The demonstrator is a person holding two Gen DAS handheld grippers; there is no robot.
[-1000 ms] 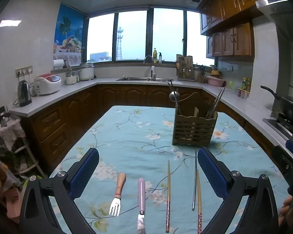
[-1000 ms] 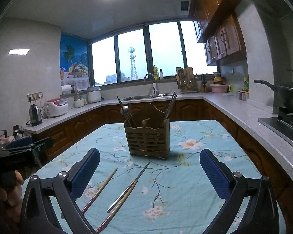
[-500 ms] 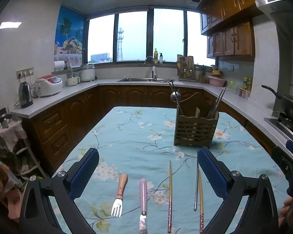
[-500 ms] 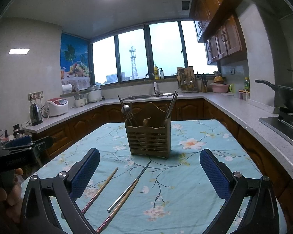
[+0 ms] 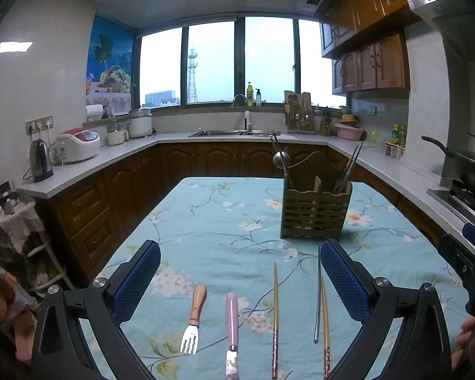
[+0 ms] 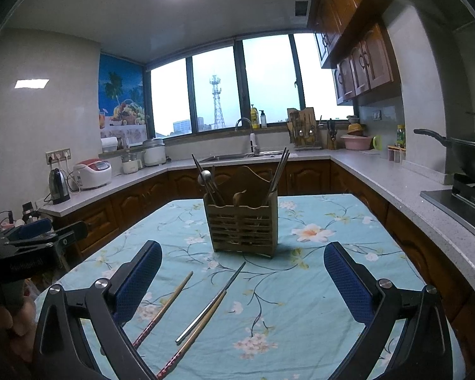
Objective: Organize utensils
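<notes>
From the left wrist view, the left claw is spread wide and holds nothing. It hangs over a table with a blue flower cloth. Five things lie in a row on the cloth between the two blue pads. From left to right they are a fork with a wooden handle, a knife with a pink handle, a wooden chopstick, a metal chopstick, and one more wooden chopstick. The last two lie just beside each other. Farther back stands a wooden holder with a ladle and some chopsticks sticking up out of it. The right claw shows at the right edge of this view.

From the right wrist view, the right claw is also spread wide and holds nothing. The wooden holder stands on the cloth right ahead of it. Closer in lie the three chopsticks, all slanted. The single wooden one is on the left. The metal chopstick and the other wooden one lie side by side, touching. The left claw shows at the left edge.
</notes>
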